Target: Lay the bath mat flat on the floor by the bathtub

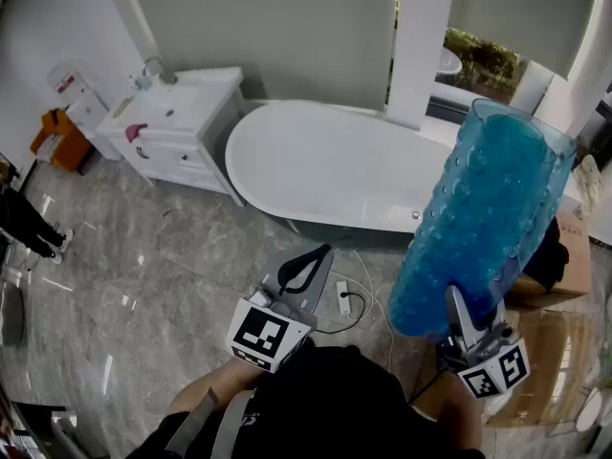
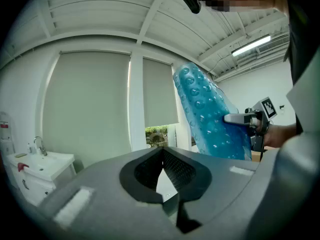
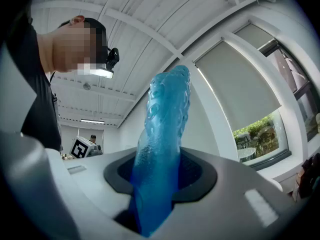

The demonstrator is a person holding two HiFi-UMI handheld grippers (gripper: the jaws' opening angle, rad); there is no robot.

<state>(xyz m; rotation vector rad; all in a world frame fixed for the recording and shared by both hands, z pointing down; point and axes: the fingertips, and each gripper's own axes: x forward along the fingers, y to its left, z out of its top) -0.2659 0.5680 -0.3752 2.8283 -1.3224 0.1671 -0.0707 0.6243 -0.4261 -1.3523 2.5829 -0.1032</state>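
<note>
A translucent blue bath mat [image 1: 483, 223] with a bubbled surface is rolled into a tube and stands upright in the air at the right of the head view. My right gripper [image 1: 469, 328] is shut on its lower end; in the right gripper view the blue bath mat [image 3: 162, 144] rises from between the jaws. My left gripper [image 1: 304, 268] is lower left of the mat, shut and empty, its jaws meeting with nothing between them [image 2: 162, 171]. The left gripper view shows the bath mat [image 2: 210, 116] off to the right. The white bathtub [image 1: 325, 165] lies beyond both grippers.
A white vanity with sink [image 1: 177, 122] stands left of the tub. A white power strip and cable [image 1: 346, 299] lie on the grey marble floor [image 1: 143, 295]. Cardboard boxes [image 1: 550, 352] sit at the right. A white column [image 1: 421, 46] and window are behind the tub.
</note>
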